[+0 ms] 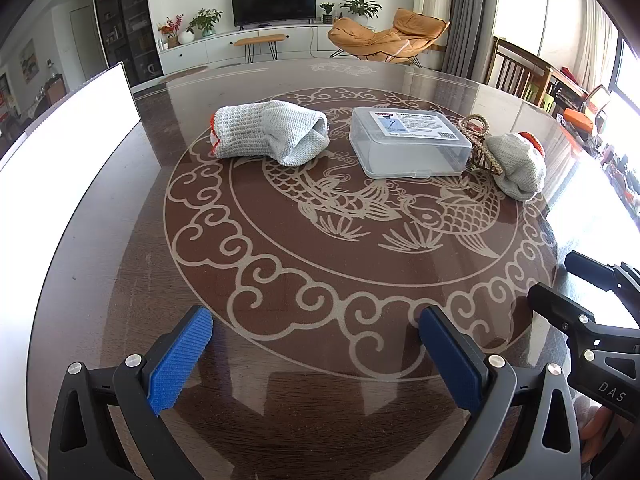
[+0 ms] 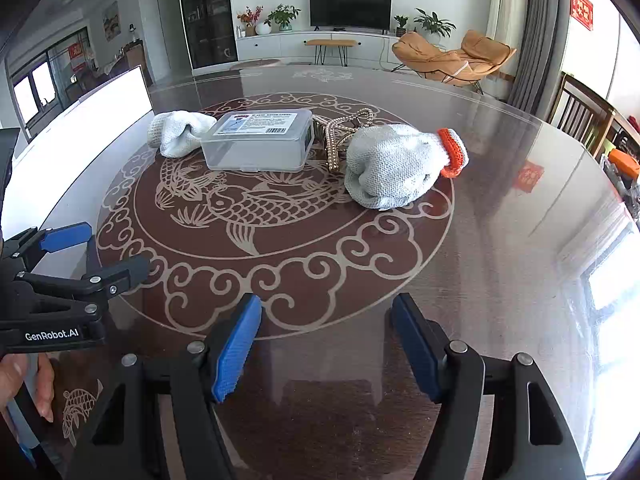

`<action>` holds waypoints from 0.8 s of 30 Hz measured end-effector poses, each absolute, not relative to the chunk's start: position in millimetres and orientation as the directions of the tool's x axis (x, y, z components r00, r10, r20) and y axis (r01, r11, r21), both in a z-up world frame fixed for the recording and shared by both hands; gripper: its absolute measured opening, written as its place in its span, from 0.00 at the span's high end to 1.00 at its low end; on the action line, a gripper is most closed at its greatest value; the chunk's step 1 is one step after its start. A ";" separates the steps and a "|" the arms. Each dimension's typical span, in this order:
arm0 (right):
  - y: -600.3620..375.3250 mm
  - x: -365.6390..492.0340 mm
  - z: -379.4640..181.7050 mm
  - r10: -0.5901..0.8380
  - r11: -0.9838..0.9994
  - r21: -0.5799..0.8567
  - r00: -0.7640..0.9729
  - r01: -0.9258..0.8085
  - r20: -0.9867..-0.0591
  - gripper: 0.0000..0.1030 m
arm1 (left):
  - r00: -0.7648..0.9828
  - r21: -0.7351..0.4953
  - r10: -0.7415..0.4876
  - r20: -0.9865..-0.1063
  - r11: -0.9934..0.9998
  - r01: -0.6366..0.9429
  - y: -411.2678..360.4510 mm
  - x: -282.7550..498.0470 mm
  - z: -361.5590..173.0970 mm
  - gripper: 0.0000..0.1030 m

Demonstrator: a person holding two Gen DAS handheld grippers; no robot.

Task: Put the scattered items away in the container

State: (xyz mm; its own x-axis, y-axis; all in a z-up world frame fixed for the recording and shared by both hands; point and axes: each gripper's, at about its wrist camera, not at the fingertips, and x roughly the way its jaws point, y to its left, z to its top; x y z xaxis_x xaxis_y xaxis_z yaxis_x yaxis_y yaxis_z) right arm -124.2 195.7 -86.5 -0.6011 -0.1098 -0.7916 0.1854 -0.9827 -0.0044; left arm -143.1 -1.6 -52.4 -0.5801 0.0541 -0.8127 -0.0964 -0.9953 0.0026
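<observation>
A clear plastic box (image 1: pixel 408 142) (image 2: pixel 258 140) with a labelled lid, shut, stands mid-table. A grey knit glove (image 1: pixel 270 134) (image 2: pixel 178 132) with an orange cuff lies to its left. A second grey glove (image 1: pixel 518 166) (image 2: pixel 394 164) lies to its right. A small woven basket-like piece (image 1: pixel 478 136) (image 2: pixel 340 134) sits between the box and the second glove. My left gripper (image 1: pixel 316 344) (image 2: pixel 94 248) is open and empty at the near edge. My right gripper (image 2: pixel 326 344) (image 1: pixel 548 284) is open and empty beside it, to the right.
The round dark table (image 1: pixel 120 240) has a glass top with a fish pattern. A white board (image 1: pixel 68 128) stands at the left edge. Wooden chairs (image 1: pixel 516 72) stand at the far right. A living room lies beyond.
</observation>
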 end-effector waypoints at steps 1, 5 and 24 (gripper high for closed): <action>195.7 -124.2 -86.5 -0.110 -0.983 -0.004 -0.601 0.185 -0.792 0.33 | -0.580 0.003 0.054 -0.813 -0.995 -0.096 -1.6 -143.1 -52.4 0.00; 195.7 -124.3 -86.6 -0.110 -0.983 -0.004 -0.601 0.185 -0.792 0.33 | -0.580 0.002 0.054 -0.813 -0.995 -0.097 -1.8 -143.2 -52.4 0.00; 196.9 -126.8 -83.8 -0.155 -0.980 0.048 -0.599 0.191 -0.785 0.31 | -0.578 -0.002 0.071 -0.813 -0.993 -0.119 0.9 -140.2 -50.9 0.00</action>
State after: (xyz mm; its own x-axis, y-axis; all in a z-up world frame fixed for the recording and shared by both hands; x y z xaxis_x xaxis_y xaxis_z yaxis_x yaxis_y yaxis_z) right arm -126.8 196.9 -83.8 -0.5992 -0.1554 -0.7854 0.1910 -0.9804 0.0483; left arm -140.2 0.9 -50.9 -0.5780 0.0707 -0.8130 -0.1188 -0.9929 -0.0018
